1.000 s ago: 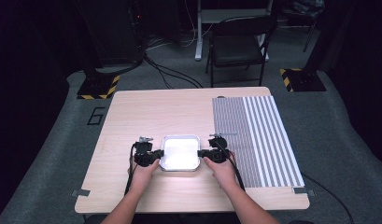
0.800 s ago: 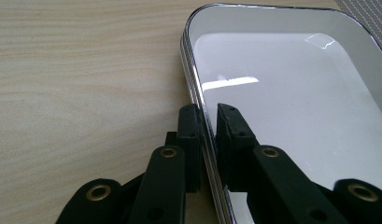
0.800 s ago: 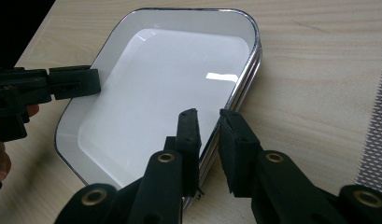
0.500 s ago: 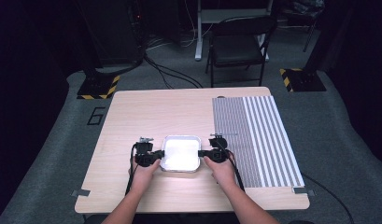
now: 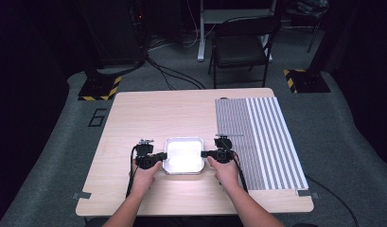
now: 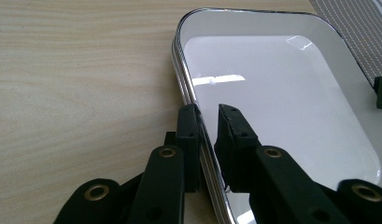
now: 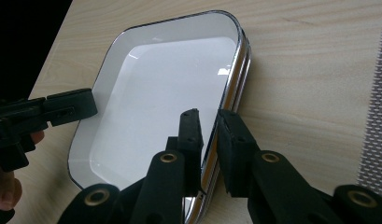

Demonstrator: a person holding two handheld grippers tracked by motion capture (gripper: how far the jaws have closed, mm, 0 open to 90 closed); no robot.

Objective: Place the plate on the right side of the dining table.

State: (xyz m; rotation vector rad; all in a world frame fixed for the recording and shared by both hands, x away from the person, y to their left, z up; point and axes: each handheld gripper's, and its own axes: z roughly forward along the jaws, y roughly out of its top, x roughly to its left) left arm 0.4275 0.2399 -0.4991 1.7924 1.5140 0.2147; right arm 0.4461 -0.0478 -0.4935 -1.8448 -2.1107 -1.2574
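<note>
One white tray (image 5: 184, 156), rectangular with rounded corners, shallow, glossy inside with a dark thin edge line and a chromed, ribbed outer rim. Empty. It sits level on the desk (image 5: 148, 113), toward the near edge, just left of the striped mat (image 5: 262, 137), long sides facing left and right.

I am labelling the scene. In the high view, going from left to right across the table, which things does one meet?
left gripper → white tray → right gripper → striped mat
</note>
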